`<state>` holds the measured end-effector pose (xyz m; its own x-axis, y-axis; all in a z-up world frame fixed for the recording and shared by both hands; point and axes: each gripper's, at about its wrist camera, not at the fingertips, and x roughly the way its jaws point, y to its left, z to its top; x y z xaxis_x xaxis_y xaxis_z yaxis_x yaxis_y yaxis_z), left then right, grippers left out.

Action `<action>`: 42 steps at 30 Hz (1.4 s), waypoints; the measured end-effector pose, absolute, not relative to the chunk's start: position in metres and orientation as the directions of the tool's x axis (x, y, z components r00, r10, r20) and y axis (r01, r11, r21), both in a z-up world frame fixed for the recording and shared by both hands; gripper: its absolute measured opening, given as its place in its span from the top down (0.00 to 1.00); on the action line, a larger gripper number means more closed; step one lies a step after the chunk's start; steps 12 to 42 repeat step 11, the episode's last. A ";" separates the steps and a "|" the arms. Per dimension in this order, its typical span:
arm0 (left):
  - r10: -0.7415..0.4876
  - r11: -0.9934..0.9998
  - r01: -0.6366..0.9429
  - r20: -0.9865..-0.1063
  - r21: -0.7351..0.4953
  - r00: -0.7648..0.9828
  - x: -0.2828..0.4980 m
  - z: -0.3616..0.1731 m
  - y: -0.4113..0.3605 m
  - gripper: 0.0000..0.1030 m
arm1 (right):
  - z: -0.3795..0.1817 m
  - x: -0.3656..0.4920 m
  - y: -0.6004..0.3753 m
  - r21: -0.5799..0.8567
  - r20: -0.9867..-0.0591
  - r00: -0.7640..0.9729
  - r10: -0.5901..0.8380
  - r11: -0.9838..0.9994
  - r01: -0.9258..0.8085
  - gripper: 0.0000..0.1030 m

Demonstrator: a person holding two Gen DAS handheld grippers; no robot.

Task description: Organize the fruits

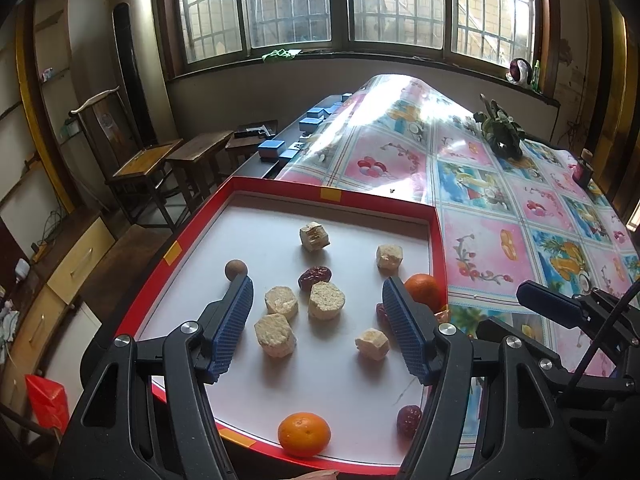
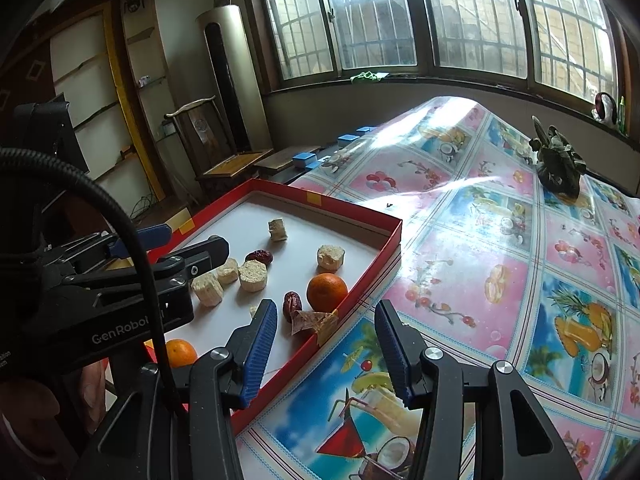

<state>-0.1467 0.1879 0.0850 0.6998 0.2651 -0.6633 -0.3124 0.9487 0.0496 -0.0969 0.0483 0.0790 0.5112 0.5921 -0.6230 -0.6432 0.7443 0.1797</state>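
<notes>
Hovering with jaws parted and empty, the left gripper (image 1: 318,326) brackets the pale cut chunks (image 1: 326,300) inside the red tray (image 1: 328,193), seemingly picking a first piece. The right gripper (image 2: 326,344), also unclenched, waits over the tray's edge. A red date (image 1: 315,277) lies lengthwise left-to-right mid-tray.

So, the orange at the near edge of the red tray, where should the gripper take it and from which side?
Grip the near orange across its widest middle, coming down from above. It is round and sits against the red tray rim, so a level approach from the near side looks blocked. The left gripper stands open above the tray, probably wide enough.
</notes>
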 end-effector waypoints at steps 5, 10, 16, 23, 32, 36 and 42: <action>0.268 0.948 -0.315 -0.659 0.049 0.703 -0.146 0.084 0.188 0.34 | 0.077 -0.096 0.048 0.182 -0.626 0.509 0.591 0.745 -0.641 0.52; 0.268 0.949 -0.310 -0.663 0.057 0.699 -0.144 0.084 0.186 0.34 | 0.076 -0.094 0.046 0.187 -0.627 0.511 0.589 0.750 -0.635 0.52; 0.269 0.949 -0.310 -0.663 0.059 0.698 -0.144 0.084 0.185 0.34 | 0.076 -0.093 0.045 0.188 -0.626 0.512 0.588 0.751 -0.633 0.52; 0.269 0.949 -0.310 -0.663 0.059 0.698 -0.144 0.084 0.185 0.34 | 0.076 -0.093 0.045 0.188 -0.626 0.512 0.588 0.751 -0.633 0.52; 0.269 0.949 -0.310 -0.663 0.059 0.698 -0.144 0.084 0.185 0.34 | 0.076 -0.093 0.045 0.188 -0.626 0.512 0.588 0.751 -0.633 0.52; 0.269 0.949 -0.310 -0.663 0.059 0.698 -0.144 0.084 0.185 0.34 | 0.076 -0.093 0.045 0.188 -0.626 0.512 0.588 0.751 -0.633 0.52; 0.269 0.949 -0.310 -0.663 0.059 0.698 -0.144 0.084 0.185 0.34 | 0.076 -0.093 0.045 0.188 -0.626 0.512 0.588 0.751 -0.633 0.52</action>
